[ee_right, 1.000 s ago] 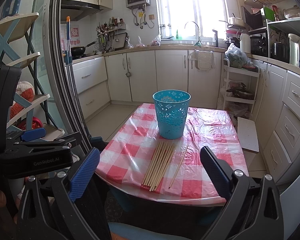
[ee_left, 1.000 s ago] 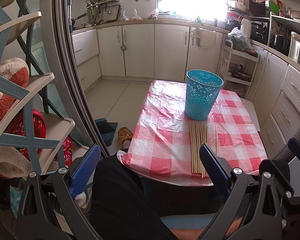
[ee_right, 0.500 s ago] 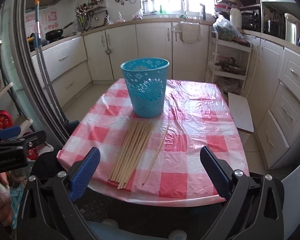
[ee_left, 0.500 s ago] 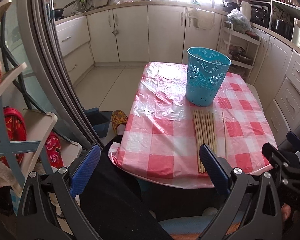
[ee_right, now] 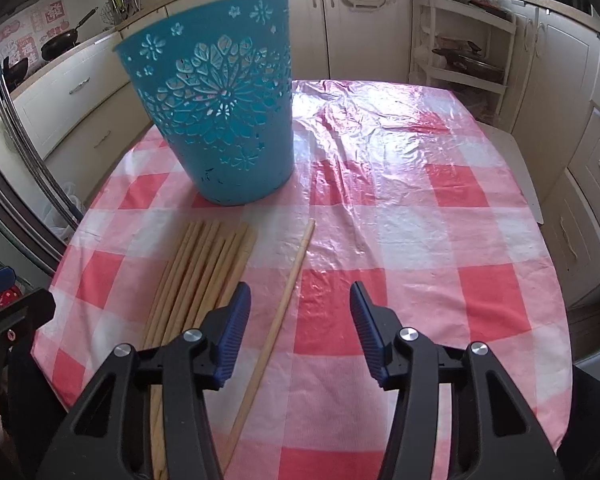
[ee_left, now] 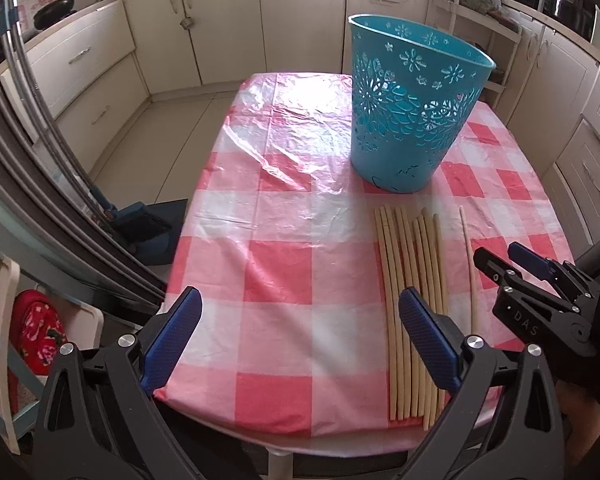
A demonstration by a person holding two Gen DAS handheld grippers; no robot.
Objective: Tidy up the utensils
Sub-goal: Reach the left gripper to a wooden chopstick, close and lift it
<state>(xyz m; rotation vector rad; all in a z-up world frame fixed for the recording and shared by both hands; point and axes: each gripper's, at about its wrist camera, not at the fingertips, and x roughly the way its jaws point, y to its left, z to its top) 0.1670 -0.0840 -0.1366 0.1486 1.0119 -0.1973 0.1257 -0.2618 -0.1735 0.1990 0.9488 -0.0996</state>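
A bundle of several wooden chopsticks [ee_left: 410,308] lies on the red-and-white checked table [ee_left: 284,272], also in the right wrist view [ee_right: 198,276]. One single chopstick [ee_right: 276,320] lies apart to its right, also in the left wrist view [ee_left: 469,264]. A blue perforated basket [ee_left: 408,108] stands upright behind them [ee_right: 220,108]. My left gripper [ee_left: 298,320] is open and empty over the table's near left part. My right gripper [ee_right: 300,312] is open and empty, low over the single chopstick; it shows at the right of the left wrist view [ee_left: 512,260].
Cream kitchen cabinets [ee_left: 228,32] line the back and right walls. A white rack [ee_right: 460,52] stands behind the table. A door frame [ee_left: 28,184] and a shelf with red slippers [ee_left: 36,332] are at the left. The table's front edge [ee_left: 300,436] is just below the grippers.
Both grippers have moved forward and down over the table. The right gripper's jaws have narrowed and now straddle the single chopstick. The chopsticks and basket have not moved.
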